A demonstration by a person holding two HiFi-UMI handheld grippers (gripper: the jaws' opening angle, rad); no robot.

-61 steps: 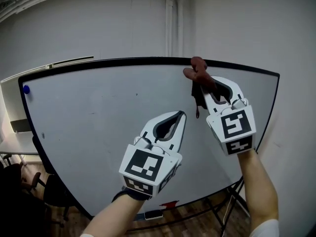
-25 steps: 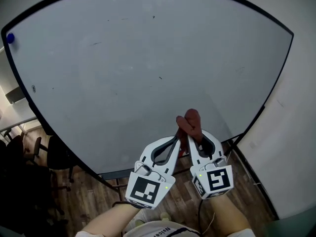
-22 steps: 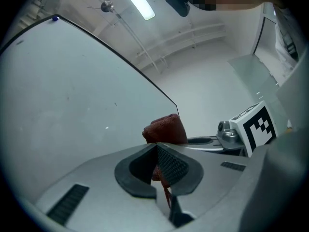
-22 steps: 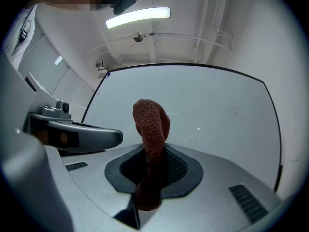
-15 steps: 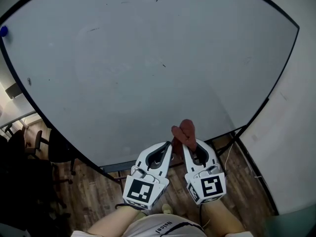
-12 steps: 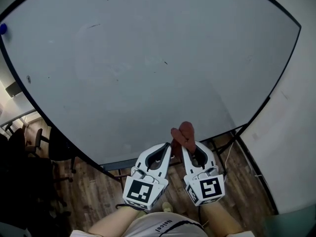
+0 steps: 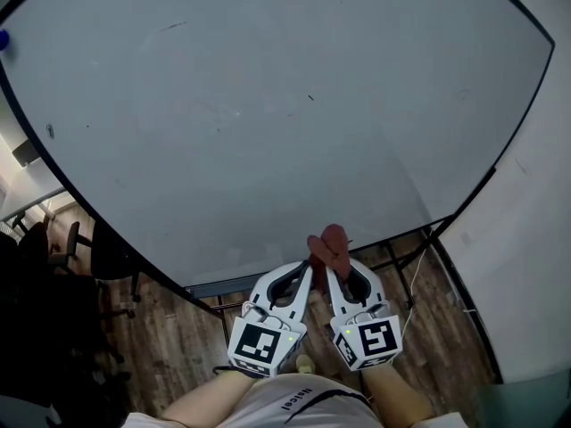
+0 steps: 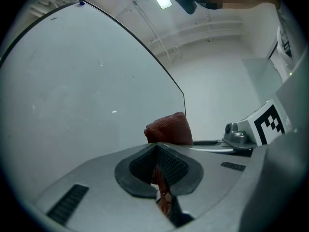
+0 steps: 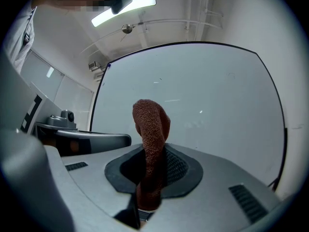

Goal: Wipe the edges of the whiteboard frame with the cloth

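Note:
The whiteboard [image 7: 268, 105] fills the head view, with its black frame [image 7: 515, 143] curving round it. A red-brown cloth [image 7: 328, 242] sticks up just below the board's bottom edge. My right gripper [image 7: 330, 262] is shut on the cloth [image 9: 150, 124], which runs down between its jaws. My left gripper [image 7: 308, 264] is shut, and its tips rest right beside the cloth [image 8: 168, 128]. A reddish strip shows in the slit between its jaws, and I cannot tell what it is. Both grippers are held low, close to my body.
A blue magnet [image 7: 4, 39] sits at the board's upper left. Dark office chairs [image 7: 98, 257] stand on the wooden floor [image 7: 178, 346] at left. The board's stand legs [image 7: 419, 270] and a white wall [image 7: 535, 266] are at right. A ledge [image 7: 223, 285] runs under the bottom edge.
Both grippers have come down from the board's top edge to below its bottom edge and drawn close together. The cloth stays in the right gripper. The view has tilted downward.

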